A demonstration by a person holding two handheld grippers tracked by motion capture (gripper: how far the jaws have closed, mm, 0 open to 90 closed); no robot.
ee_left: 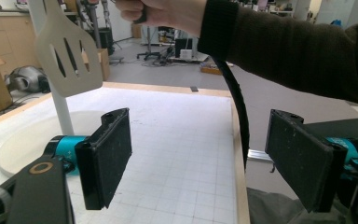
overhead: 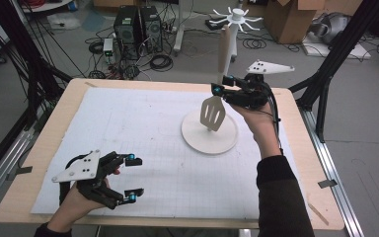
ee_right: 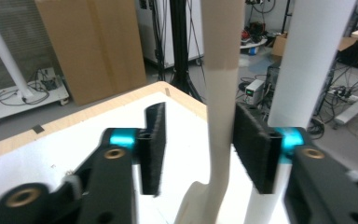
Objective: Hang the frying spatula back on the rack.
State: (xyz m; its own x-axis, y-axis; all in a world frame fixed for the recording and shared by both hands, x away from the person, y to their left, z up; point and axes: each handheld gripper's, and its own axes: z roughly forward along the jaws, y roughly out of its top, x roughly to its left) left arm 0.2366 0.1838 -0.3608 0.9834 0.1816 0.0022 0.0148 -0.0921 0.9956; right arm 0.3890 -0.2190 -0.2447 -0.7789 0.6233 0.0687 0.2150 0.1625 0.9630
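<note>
A wooden table (overhead: 39,148) carries a white gridded mat (overhead: 143,148). On the mat, toward two o'clock of centre, sits a round white stand base (overhead: 197,138) with an upright pole (ee_right: 307,70). A slotted spatula (overhead: 213,113) hangs blade-down over the base, handle up. The right gripper (overhead: 224,85) has its handle between spread jaws, touching one pad (ee_right: 254,149). At seven o'clock, the left gripper (overhead: 133,177) holds nothing, its jaws spread wide.

round stand (overhead: 197,138) – right middle of table (overhead: 44,143) | spatula (overhead: 213,112) – above stand, beside its pole (overhead: 232,37) | left gripper (overhead: 132,178) – near left corner
</note>
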